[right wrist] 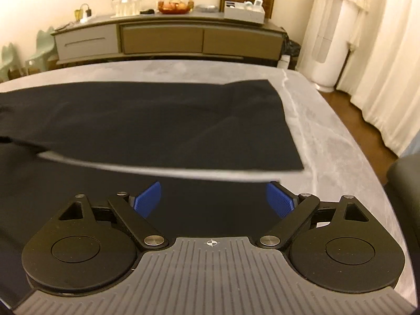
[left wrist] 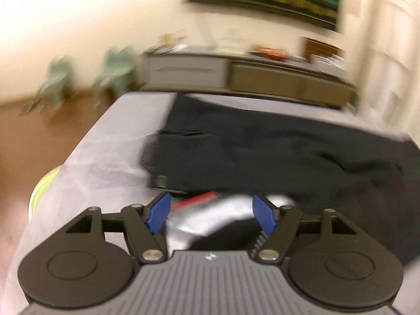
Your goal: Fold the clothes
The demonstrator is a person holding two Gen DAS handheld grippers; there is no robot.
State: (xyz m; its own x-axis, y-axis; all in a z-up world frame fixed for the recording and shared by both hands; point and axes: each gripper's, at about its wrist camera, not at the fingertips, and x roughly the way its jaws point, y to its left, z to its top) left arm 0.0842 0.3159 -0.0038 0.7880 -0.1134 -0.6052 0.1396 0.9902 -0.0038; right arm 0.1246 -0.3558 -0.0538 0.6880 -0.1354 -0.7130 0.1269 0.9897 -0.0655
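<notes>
Black trousers [left wrist: 262, 144] lie spread across the grey marbled table [left wrist: 105, 157]. In the blurred left wrist view the waist end is nearest, with a silvery lining and a red label [left wrist: 199, 199] showing. My left gripper [left wrist: 210, 202] stands open over this lining, which lies between the blue pads [left wrist: 157, 215]. In the right wrist view a trouser leg [right wrist: 157, 120] runs across the table [right wrist: 328, 144] and its hem ends at the right. A second black leg [right wrist: 78, 181] lies nearer, under my right gripper [right wrist: 215, 186]. That gripper is wide open with nothing gripped.
A long sideboard [right wrist: 170, 39] with glassware and a fruit bowl stands beyond the table. Pale green chairs [left wrist: 115, 71] are at the far left. A white tower appliance [right wrist: 328, 52] and curtains stand at the right. A dark seat [right wrist: 404, 183] is by the table's right edge.
</notes>
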